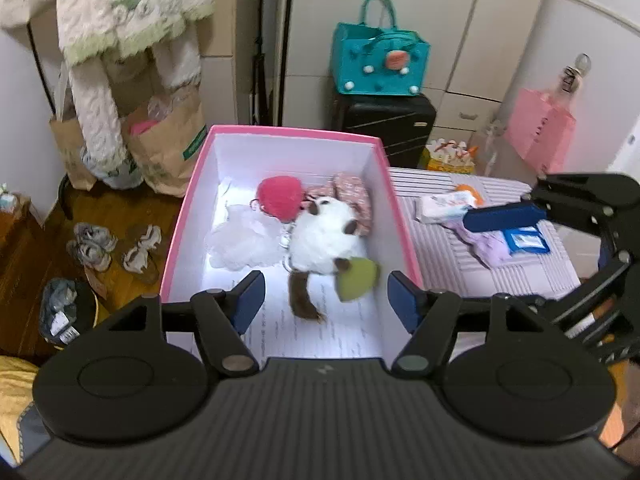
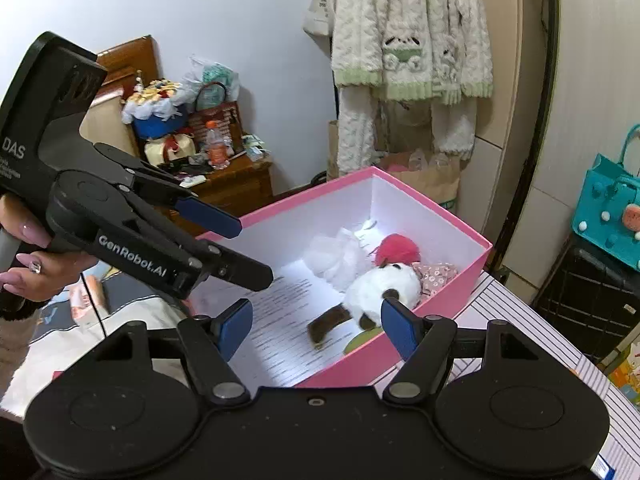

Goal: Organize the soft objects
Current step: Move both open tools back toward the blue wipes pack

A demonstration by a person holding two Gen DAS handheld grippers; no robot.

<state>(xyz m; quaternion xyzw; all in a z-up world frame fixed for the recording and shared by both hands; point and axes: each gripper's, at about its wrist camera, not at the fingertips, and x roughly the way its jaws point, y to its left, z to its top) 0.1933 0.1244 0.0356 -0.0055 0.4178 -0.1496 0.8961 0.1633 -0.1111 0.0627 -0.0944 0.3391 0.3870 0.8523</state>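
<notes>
Bedroom clutter frames a pink box (image 1: 188, 216) set at the edge of a striped bedcover (image 1: 472, 264), where soft items have been gathered. Inside it, a white plush toy (image 1: 320, 240) with a brown tail is seen lying against a pink pompom (image 1: 280, 196), a white mesh puff (image 1: 240, 240), a floral pouch (image 1: 356, 196) and a green sponge (image 1: 356, 280) by the right wall; the plush appears simply dropped in, judging by its sprawl.

Both tools are held clear above the box. The left gripper (image 1: 324, 300) is released, nothing between its blue pads, and the right gripper (image 2: 316, 328) is likewise spread and empty.

Only the left wrist view shows what probably remains to be sorted on the bedcover: a tissue pack (image 1: 444, 206) and lilac cloth (image 1: 484, 246). Only the right wrist view shows the hand (image 2: 28, 260) gripping the left tool's handle.
</notes>
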